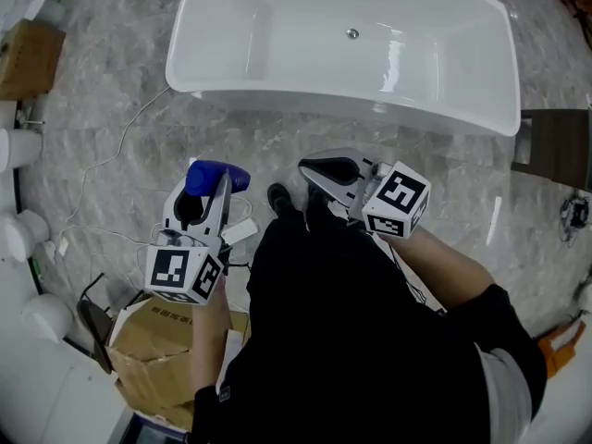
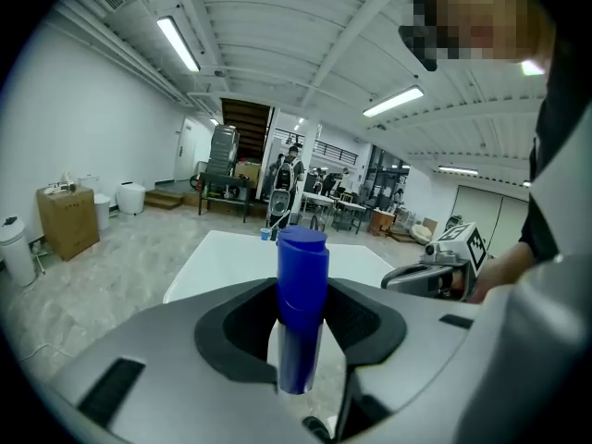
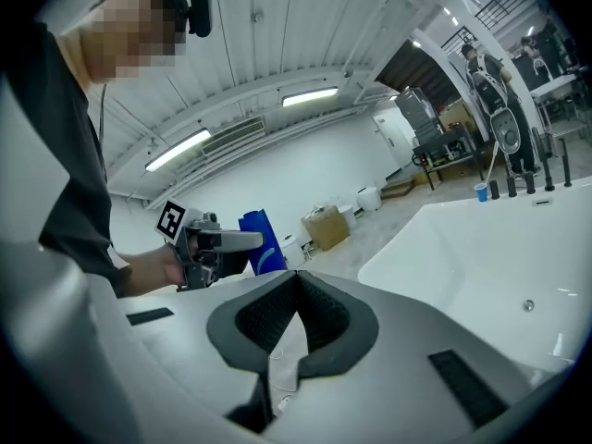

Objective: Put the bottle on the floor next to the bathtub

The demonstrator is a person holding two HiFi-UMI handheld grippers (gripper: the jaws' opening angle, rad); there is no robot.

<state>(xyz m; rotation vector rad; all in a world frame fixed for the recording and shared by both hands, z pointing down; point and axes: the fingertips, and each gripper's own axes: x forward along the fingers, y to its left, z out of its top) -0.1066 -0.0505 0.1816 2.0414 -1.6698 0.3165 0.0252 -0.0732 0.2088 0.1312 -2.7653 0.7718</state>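
Note:
A blue bottle (image 1: pixel 215 176) is held in the air by my left gripper (image 1: pixel 209 191), which is shut on its sides. In the left gripper view the bottle (image 2: pixel 302 303) stands upright between the pads, cap upward. The white bathtub (image 1: pixel 342 109) lies ahead on the grey marble floor, beyond both grippers. My right gripper (image 1: pixel 316 168) hovers to the right of the bottle, shut with nothing in it; its pads meet at the tip (image 3: pixel 297 281). In the right gripper view, the bottle (image 3: pixel 262 241) and left gripper (image 3: pixel 218 244) are to the left and the tub (image 3: pixel 481 248) to the right.
A cardboard box (image 1: pixel 153 350) sits on the floor at lower left. A white cable (image 1: pixel 111 155) runs across the floor left of the tub. White fixtures (image 1: pixel 23 234) line the left edge, with a brown box (image 1: pixel 28 58) above them. A dark wooden stand (image 1: pixel 555 146) is at the right.

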